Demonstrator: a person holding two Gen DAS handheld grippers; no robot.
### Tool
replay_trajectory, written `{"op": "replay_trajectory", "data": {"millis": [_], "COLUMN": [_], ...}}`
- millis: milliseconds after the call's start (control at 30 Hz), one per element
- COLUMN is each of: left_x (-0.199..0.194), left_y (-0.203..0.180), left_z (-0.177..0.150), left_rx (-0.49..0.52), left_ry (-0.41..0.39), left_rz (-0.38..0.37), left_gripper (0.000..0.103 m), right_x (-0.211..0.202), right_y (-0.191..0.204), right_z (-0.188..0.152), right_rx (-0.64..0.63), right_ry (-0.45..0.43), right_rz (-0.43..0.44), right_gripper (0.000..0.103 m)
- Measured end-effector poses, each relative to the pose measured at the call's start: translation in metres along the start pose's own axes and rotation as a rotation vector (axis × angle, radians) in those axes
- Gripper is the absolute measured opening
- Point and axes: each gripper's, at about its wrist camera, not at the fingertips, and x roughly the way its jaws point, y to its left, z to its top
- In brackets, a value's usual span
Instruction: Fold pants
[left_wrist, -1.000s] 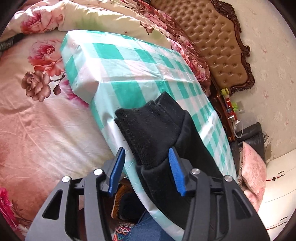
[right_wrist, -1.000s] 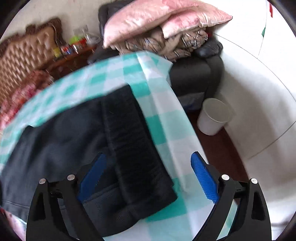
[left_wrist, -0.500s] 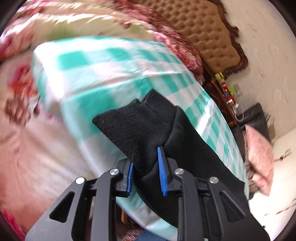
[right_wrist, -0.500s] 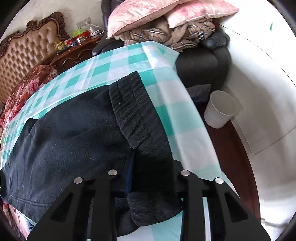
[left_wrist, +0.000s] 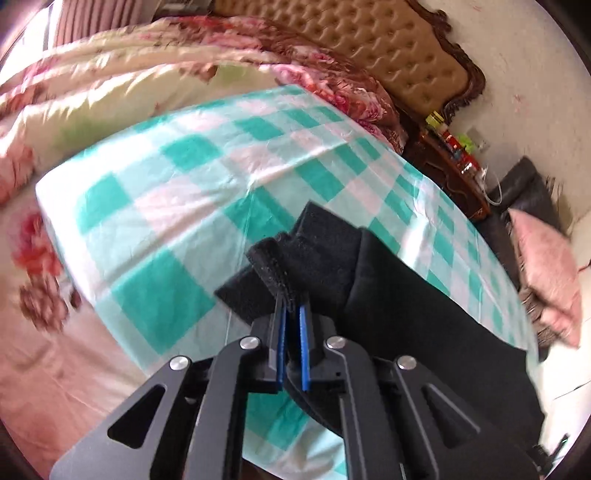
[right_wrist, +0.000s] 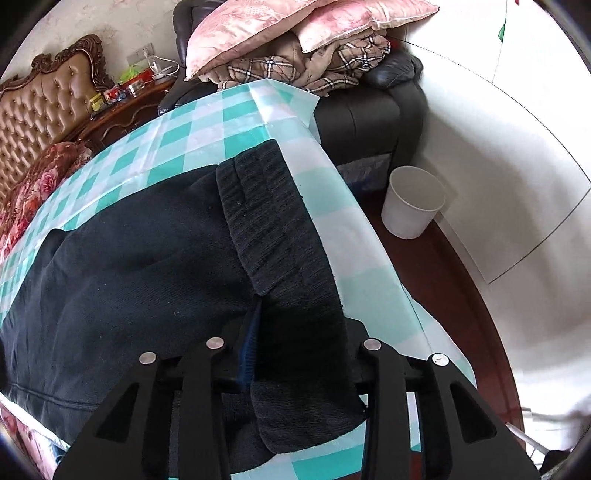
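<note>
Black pants (left_wrist: 424, 332) lie lengthwise on a table under a teal-and-white checked cloth (left_wrist: 184, 206). My left gripper (left_wrist: 291, 306) is shut on the ribbed cuff (left_wrist: 280, 266), which is bunched up and lifted a little off the cloth. In the right wrist view the pants (right_wrist: 129, 277) spread to the left. Their ribbed waistband (right_wrist: 273, 221) runs along the table's right edge. My right gripper (right_wrist: 301, 328) holds the waistband's near end; its jaws are opening slightly with the fabric still pinched. The fabric hides its right finger.
A bed with a floral quilt (left_wrist: 110, 92) and a tufted headboard (left_wrist: 406, 48) lies beyond the table. A cluttered nightstand (right_wrist: 122, 96), a black armchair (right_wrist: 369, 114) piled with pillows (right_wrist: 277, 29), and a white bin (right_wrist: 413, 203) on the wood floor stand at the right.
Both grippers went from open around the pants to closed on them. The left one has moved and rolled, pulling the cuff up into a bunch; the right one took the waistband.
</note>
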Motion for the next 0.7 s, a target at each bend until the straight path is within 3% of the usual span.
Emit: {"op": "replay_trajectory", "data": {"millis": [133, 267, 300, 400, 533, 633, 700], "left_x": [-0.042, 0.019, 0.024, 0.019, -0.01, -0.031, -0.027], "left_y": [-0.027, 0.019, 0.026, 0.042, 0.04, -0.001, -0.032], "left_z": [0.01, 0.001, -0.003, -0.007, -0.008, -0.018, -0.024], "left_rx": [0.149, 0.006, -0.009, -0.072, -0.081, 0.1, 0.228], "left_ry": [-0.206, -0.017, -0.011, -0.039, -0.138, -0.252, -0.271], "left_rz": [-0.053, -0.003, -0.016, -0.025, 0.025, 0.017, -0.001], "left_gripper": [0.005, 0.005, 0.009, 0.035, 0.037, 0.047, 0.056], "right_x": [0.0, -0.001, -0.001, 0.0, -0.014, -0.035, -0.046], "right_y": [-0.004, -0.003, -0.004, -0.007, -0.008, 0.009, 0.024], "right_z": [-0.004, -0.006, -0.006, -0.005, -0.004, -0.005, -0.003], "right_rx": [0.021, 0.027, 0.028, 0.045, 0.085, 0.027, -0.038], "right_ry": [-0.007, -0.014, -0.013, -0.007, -0.009, -0.059, -0.088], "right_rz": [0.003, -0.004, -0.001, 0.014, 0.037, 0.007, -0.032], "right_gripper": [0.031, 0.032, 0.032, 0.032, 0.033, 0.033, 0.033]}}
